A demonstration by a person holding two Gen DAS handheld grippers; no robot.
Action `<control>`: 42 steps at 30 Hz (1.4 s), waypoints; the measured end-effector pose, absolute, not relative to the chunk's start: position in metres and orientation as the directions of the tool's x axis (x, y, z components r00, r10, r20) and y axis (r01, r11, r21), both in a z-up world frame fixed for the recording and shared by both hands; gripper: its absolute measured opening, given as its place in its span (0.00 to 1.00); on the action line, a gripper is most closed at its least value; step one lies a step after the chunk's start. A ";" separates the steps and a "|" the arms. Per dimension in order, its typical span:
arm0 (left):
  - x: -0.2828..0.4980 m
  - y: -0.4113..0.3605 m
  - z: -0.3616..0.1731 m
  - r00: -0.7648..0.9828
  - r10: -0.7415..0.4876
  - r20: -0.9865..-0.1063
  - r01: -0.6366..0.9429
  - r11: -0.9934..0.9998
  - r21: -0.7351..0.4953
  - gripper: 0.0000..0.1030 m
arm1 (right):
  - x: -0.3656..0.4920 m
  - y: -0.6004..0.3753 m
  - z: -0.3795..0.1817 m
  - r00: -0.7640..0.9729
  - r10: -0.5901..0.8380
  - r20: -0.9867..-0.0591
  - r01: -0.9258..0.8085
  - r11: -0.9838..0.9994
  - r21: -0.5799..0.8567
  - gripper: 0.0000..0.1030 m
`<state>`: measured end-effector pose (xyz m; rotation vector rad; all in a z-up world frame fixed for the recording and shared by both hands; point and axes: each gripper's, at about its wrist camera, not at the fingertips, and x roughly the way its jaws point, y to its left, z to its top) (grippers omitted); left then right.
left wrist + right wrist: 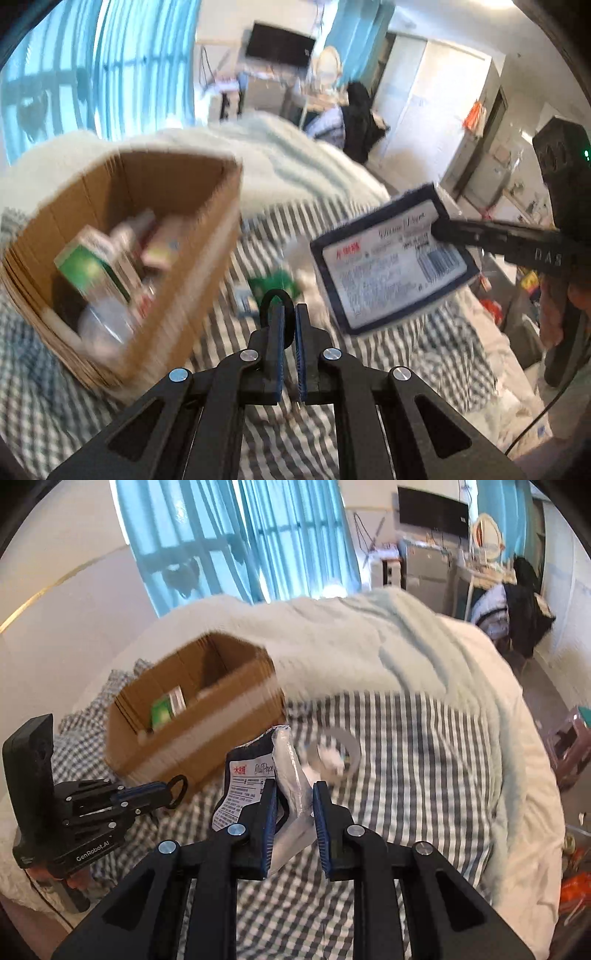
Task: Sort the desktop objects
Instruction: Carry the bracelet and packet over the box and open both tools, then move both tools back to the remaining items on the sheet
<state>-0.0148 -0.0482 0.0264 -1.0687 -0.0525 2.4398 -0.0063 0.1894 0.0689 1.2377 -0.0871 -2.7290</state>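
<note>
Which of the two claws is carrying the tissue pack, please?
The right claw: its pads grip the navy, white-labelled tissue pack, lifted above the bed. The left claw holds only a black ring.

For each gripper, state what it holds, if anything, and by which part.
The left gripper pinches a small black ring at its lower edge. The right gripper grips a dark-blue tissue pack by one end.
</note>
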 end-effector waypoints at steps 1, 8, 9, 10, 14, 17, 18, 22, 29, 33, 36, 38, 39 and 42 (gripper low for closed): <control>-0.020 -0.052 0.038 -0.604 0.435 -0.668 -0.403 -0.890 -0.215 0.06 | -0.010 0.186 0.078 -0.664 -0.158 -0.731 0.118 -0.987 0.106 0.18; -0.060 -0.090 0.080 -0.725 0.337 -0.601 -0.301 -0.939 -0.164 0.06 | -0.055 0.146 0.136 -0.722 -0.220 -0.656 0.240 -0.969 0.061 0.18; -0.066 -0.099 0.082 -0.738 0.311 -0.598 -0.274 -0.949 -0.155 0.06 | -0.064 0.138 0.141 -0.728 -0.228 -0.646 0.257 -0.965 0.051 0.18; -0.069 -0.108 0.082 -0.752 0.286 -0.594 -0.245 -0.958 -0.151 0.06 | -0.074 0.129 0.145 -0.731 -0.237 -0.640 0.275 -0.960 0.041 0.18; -0.083 -0.135 0.072 -0.763 0.199 -0.615 -0.159 -0.980 -0.120 0.06 | -0.113 0.095 0.139 -0.711 -0.282 -0.643 0.325 -0.944 0.055 0.18; -0.086 -0.148 0.058 -0.755 0.159 -0.636 -0.131 -0.987 -0.093 0.06 | -0.134 0.076 0.123 -0.701 -0.299 -0.648 0.337 -0.939 0.068 0.18; -0.086 -0.150 0.054 -0.754 0.152 -0.638 -0.124 -0.988 -0.088 0.06 | -0.139 0.072 0.118 -0.705 -0.299 -0.643 0.332 -0.941 0.074 0.23; -0.086 -0.153 0.038 -0.735 0.137 -0.664 -0.117 -0.990 -0.075 0.22 | -0.143 0.075 0.104 -0.703 -0.309 -0.641 0.318 -0.942 0.105 0.49; -0.070 -0.153 0.037 -0.742 0.132 -0.658 -0.108 -0.991 -0.078 0.55 | -0.118 0.100 0.102 -0.727 -0.246 -0.641 0.285 -0.957 0.044 0.49; -0.044 -0.134 0.046 -0.766 0.143 -0.626 -0.138 -0.989 -0.057 0.73 | -0.088 0.129 0.079 -0.715 -0.189 -0.673 0.239 -0.971 0.019 0.53; -0.025 -0.108 0.043 -0.738 0.217 -0.639 -0.206 -0.974 -0.093 0.75 | -0.065 0.154 0.051 -0.694 -0.122 -0.710 0.174 -0.985 -0.001 0.53; -0.015 -0.090 0.036 -0.715 0.250 -0.653 -0.250 -0.964 -0.095 0.75 | -0.052 0.171 0.032 -0.665 -0.110 -0.738 0.131 -0.991 0.029 0.53; -0.011 -0.083 0.032 -0.705 0.259 -0.660 -0.266 -0.960 -0.093 0.77 | -0.046 0.180 0.021 -0.648 -0.112 -0.753 0.109 -0.993 0.054 0.53; 0.004 -0.055 0.014 -0.682 0.262 -0.683 -0.308 -0.950 -0.057 0.78 | -0.034 0.201 -0.006 -0.610 -0.102 -0.786 0.053 -0.995 0.088 0.53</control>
